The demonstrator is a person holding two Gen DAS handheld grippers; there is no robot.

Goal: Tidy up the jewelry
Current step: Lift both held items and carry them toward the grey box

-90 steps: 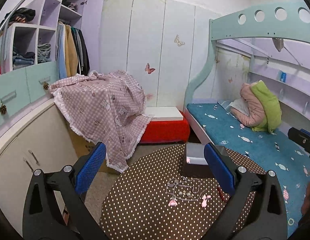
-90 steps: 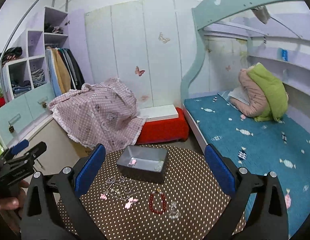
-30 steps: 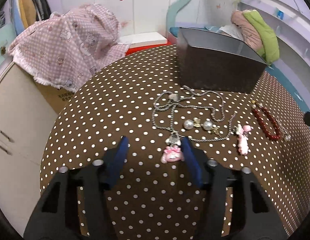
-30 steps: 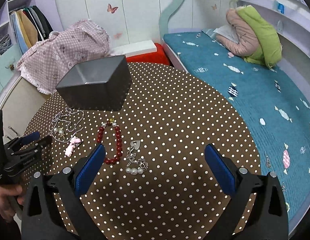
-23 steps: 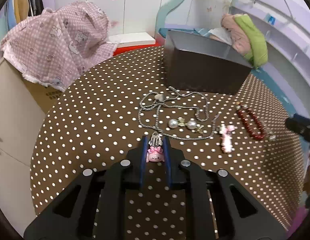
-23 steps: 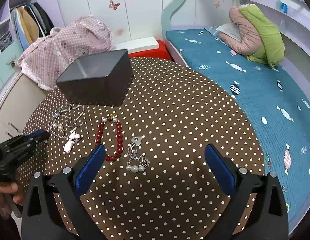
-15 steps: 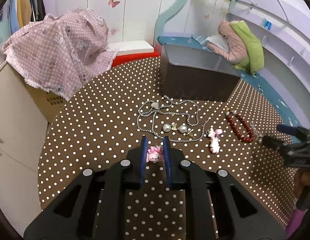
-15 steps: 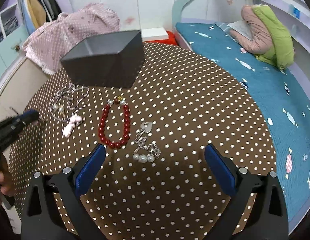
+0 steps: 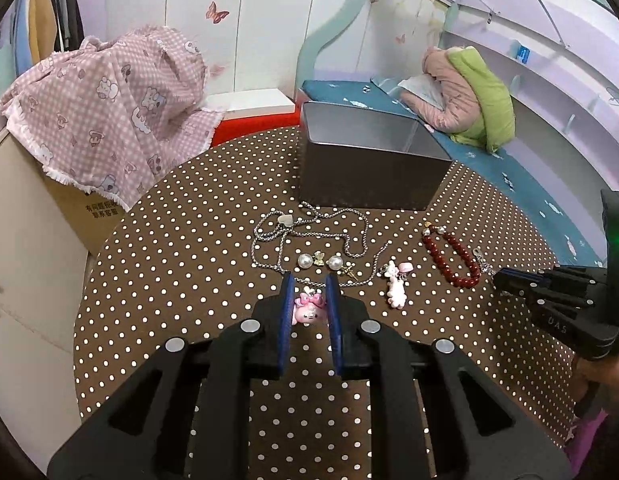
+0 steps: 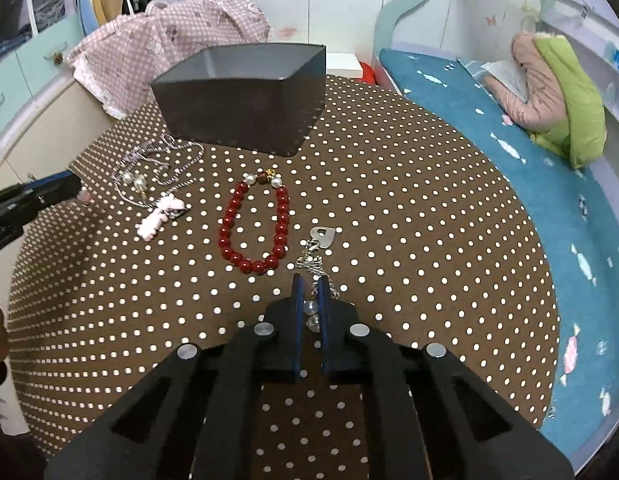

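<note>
Left gripper [image 9: 309, 292]: clamped on the pink charm [image 9: 308, 309], centre frame.
Right gripper [image 10: 310, 294]: pinching the pearl chain [image 10: 312, 312], lower centre.
Grey box [image 10: 245, 96]: upper centre.

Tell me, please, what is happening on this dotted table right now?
A person is sorting jewelry with two handheld grippers. The left gripper is shut on a pink cartoon charm joined to the silver chain necklace. The right gripper is shut on a silver pearl-and-heart bracelet. The red bead bracelet lies untouched before the open grey box.
</note>
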